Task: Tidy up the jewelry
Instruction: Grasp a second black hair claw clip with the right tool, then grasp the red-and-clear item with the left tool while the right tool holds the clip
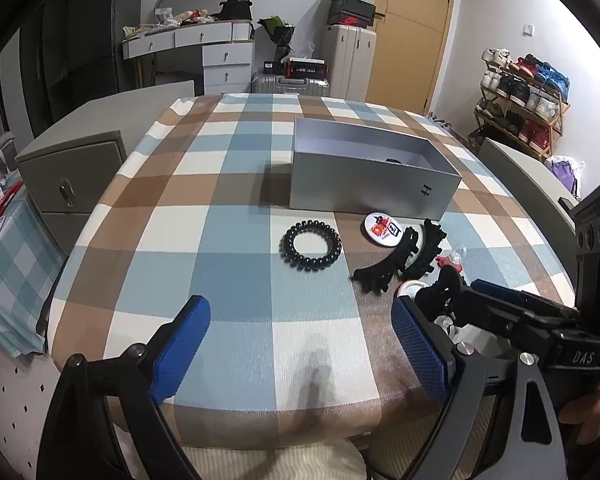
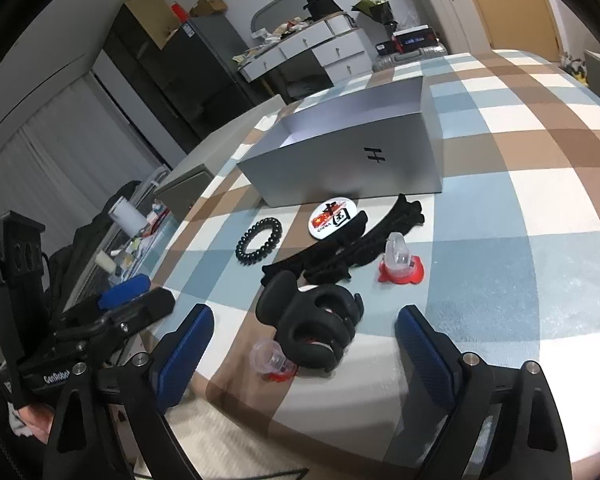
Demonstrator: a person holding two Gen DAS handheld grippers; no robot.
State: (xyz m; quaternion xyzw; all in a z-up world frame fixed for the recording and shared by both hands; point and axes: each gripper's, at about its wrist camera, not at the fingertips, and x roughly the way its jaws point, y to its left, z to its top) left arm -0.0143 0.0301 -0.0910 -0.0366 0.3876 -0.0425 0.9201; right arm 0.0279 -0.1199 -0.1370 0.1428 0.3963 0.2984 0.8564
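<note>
An open grey box [image 1: 370, 190] [image 2: 340, 168] stands on the checked tablecloth; a dark item shows inside it. In front lie a black coil hair tie [image 1: 311, 245] [image 2: 259, 241], a round white badge [image 1: 383, 228] [image 2: 332, 216], a long black claw clip [image 1: 404, 256] [image 2: 340, 248], a chunky black clip [image 2: 312, 324] and two clear-and-red pieces [image 2: 400, 264] [image 2: 272, 360]. My left gripper [image 1: 300, 348] is open and empty, near the table's front edge, short of the hair tie. My right gripper [image 2: 304, 352] is open, its jaws either side of the chunky black clip.
The round table [image 1: 228, 184] has a grey cabinet [image 1: 72, 176] at its left. A desk with drawers [image 1: 204, 52], suitcases [image 1: 292, 84], a door [image 1: 412, 28] and a shoe rack [image 1: 520, 100] stand behind. The right gripper's body [image 1: 540, 320] sits beside my left one.
</note>
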